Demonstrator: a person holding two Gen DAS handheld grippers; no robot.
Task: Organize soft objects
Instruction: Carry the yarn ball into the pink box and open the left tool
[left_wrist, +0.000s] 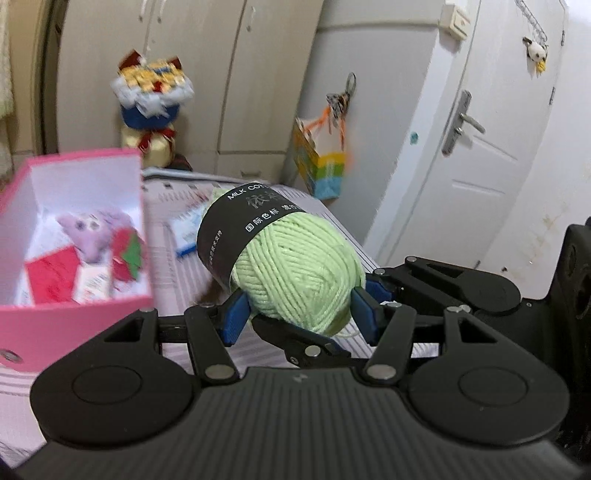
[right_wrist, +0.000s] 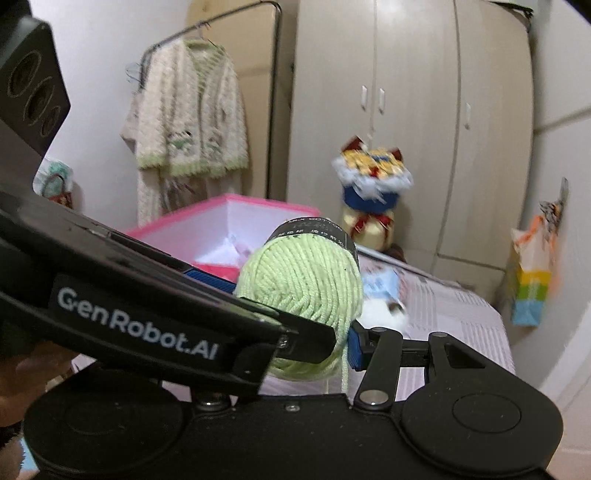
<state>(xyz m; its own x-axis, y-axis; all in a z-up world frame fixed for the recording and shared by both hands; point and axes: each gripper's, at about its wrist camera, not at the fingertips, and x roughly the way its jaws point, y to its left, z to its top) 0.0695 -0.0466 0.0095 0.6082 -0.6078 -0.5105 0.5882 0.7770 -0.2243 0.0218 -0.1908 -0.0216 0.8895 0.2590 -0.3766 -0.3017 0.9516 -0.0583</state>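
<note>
A light green yarn ball (left_wrist: 295, 266) with a black paper band is held up in the air above the bed. My left gripper (left_wrist: 299, 314) is shut on its near end between the blue pads (left_wrist: 232, 317). My right gripper (right_wrist: 295, 321) is also closed on the same yarn ball (right_wrist: 303, 291); the left gripper's body crosses in front of it and hides its left finger. A pink box (left_wrist: 74, 325) stands open at the left and holds a purple plush toy (left_wrist: 92, 232) and red and green items. The pink box also shows behind the yarn in the right wrist view (right_wrist: 229, 214).
The bed has a pink striped cover (left_wrist: 173, 280). A blue and white packet (left_wrist: 188, 229) lies on it, and a white fluffy toy (right_wrist: 384, 310). A bouquet-like bundle (left_wrist: 151, 107) stands by the wardrobe. A colourful bag (left_wrist: 325, 166) hangs on the wall near the door.
</note>
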